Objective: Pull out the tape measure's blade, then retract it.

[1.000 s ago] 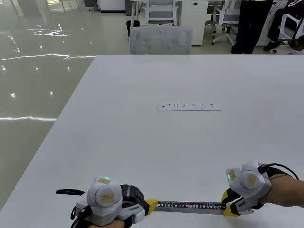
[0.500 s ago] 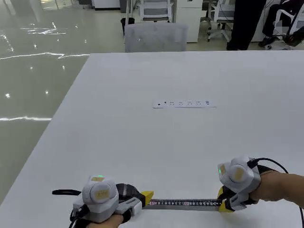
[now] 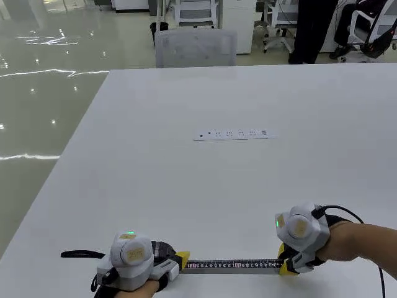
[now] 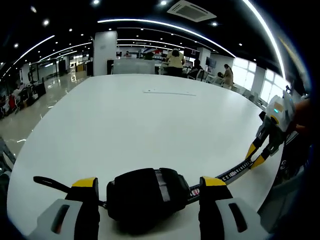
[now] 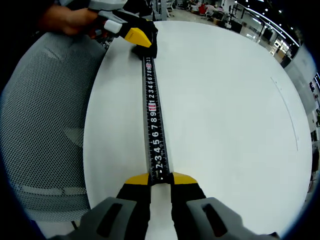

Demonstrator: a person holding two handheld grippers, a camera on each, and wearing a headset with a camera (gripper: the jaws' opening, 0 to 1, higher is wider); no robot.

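The black tape measure (image 4: 147, 197) is lying at the near edge of the white table (image 3: 186, 186), its numbered blade (image 5: 151, 115) stretching flat across the surface. The left gripper (image 4: 149, 184) is clamping its body, and the right gripper (image 5: 160, 179) is pinching the blade's tip.

Bright overhead lighting, glare on polished floor (image 3: 43, 68), fisheye edge distortion

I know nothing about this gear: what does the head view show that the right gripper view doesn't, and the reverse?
Head view: the right gripper from outside, green light on, and a black strap behind the tape measure case. Right gripper view: the blade's numbers, readable, and a grey mesh seat beside the table. Both: the blade stretched between the left gripper and the right.
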